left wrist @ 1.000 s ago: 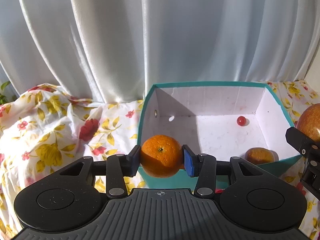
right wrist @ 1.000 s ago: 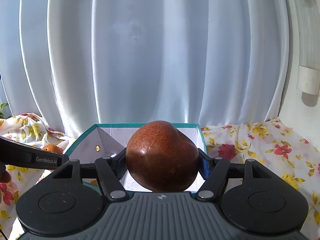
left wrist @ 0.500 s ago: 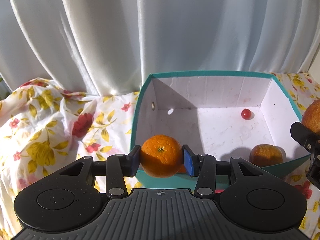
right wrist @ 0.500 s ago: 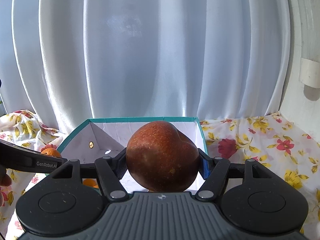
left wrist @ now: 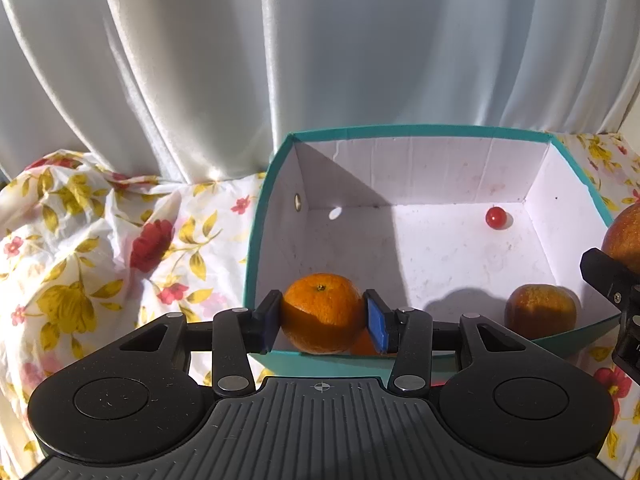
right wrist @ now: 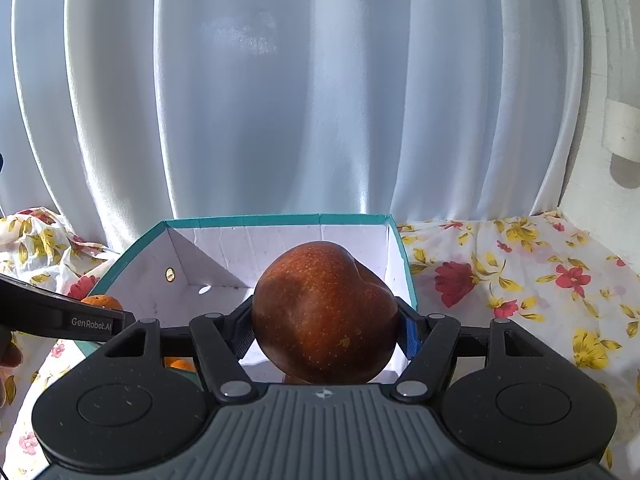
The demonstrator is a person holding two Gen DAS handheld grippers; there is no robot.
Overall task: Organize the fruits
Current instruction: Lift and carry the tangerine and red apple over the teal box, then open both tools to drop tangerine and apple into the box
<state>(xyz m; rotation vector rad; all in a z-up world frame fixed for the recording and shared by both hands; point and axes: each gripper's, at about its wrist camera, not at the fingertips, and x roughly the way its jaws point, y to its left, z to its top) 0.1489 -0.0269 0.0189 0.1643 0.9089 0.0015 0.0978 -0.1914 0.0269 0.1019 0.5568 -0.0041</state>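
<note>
My left gripper (left wrist: pixel 322 320) is shut on an orange (left wrist: pixel 320 310), held just over the near left corner of a teal box (left wrist: pixel 420 131) with a white inside. In the box lie a brownish orange fruit (left wrist: pixel 540 310) at the near right and a small red cherry tomato (left wrist: pixel 496 217) at the back right. My right gripper (right wrist: pixel 326 328) is shut on a large red-brown apple (right wrist: pixel 320 312) above the box's near right side (right wrist: pixel 276 220). The apple also shows at the right edge of the left wrist view (left wrist: pixel 624 236).
The box stands on a crumpled cloth with red and yellow flowers (left wrist: pixel 100 248), (right wrist: pixel 520 280). White curtains (left wrist: pixel 320 40) hang right behind the box. A white wall fitting (right wrist: pixel 622 136) is at the far right. The left gripper's body (right wrist: pixel 60 316) crosses the right wrist view.
Both grippers have moved forward and tilted down toward the box, so more of its floor shows. The orange now hangs over the box's near left corner. Both grips are unchanged.
</note>
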